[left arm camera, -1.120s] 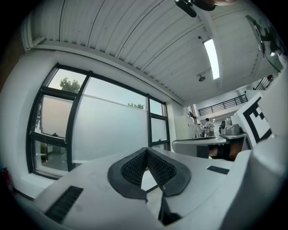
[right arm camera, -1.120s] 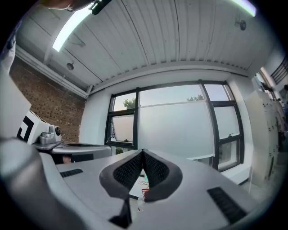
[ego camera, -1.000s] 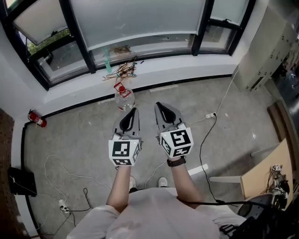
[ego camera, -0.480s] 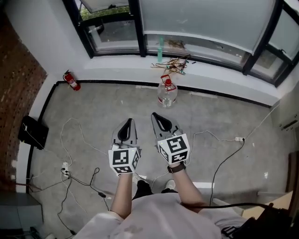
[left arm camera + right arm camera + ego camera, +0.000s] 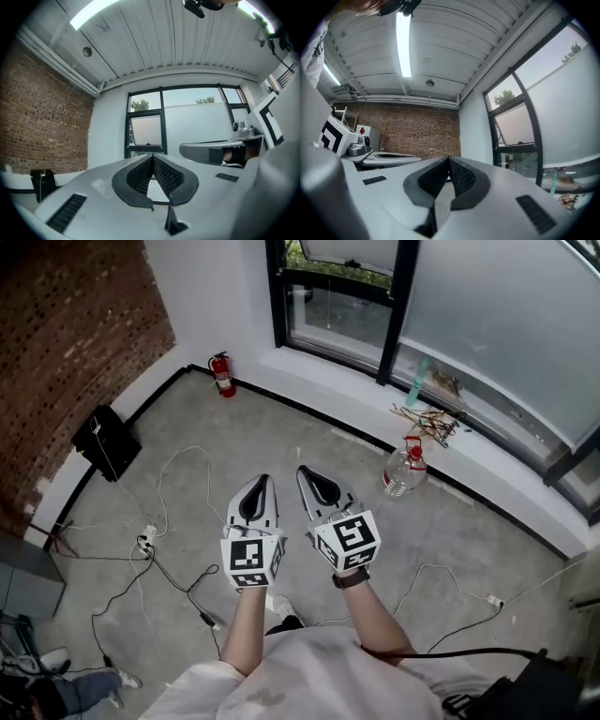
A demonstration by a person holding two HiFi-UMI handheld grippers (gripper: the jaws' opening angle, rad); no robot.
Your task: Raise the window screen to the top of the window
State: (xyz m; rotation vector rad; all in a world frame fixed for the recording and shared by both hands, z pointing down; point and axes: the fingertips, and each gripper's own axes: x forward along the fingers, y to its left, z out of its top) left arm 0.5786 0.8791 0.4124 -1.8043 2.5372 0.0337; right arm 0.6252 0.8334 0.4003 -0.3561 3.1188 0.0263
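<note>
The black-framed window (image 5: 398, 296) runs along the top right of the head view, and a frosted screen (image 5: 497, 329) covers its large pane. Both grippers hover side by side over the concrete floor, well short of the window. My left gripper (image 5: 265, 480) is shut with nothing in it, and so is my right gripper (image 5: 302, 471). In the left gripper view the meshed pads (image 5: 140, 176) meet at the left gripper's tip (image 5: 153, 156), with the screen (image 5: 197, 129) far ahead. The right gripper view shows the right gripper's tip (image 5: 449, 158) closed, and the screen (image 5: 576, 117) stands off to the right.
A large water bottle (image 5: 401, 472) stands on the floor by the sill, with tangled wires (image 5: 427, 418) and a green tube (image 5: 417, 381) on the sill. A fire extinguisher (image 5: 221, 374) stands in the corner. A brick wall (image 5: 66, 343), a black box (image 5: 106, 442) and floor cables (image 5: 169, 568) lie to the left.
The whole view has swung left: the window slid to the upper right and the brick wall came into view. Both grippers stayed shut and side by side.
</note>
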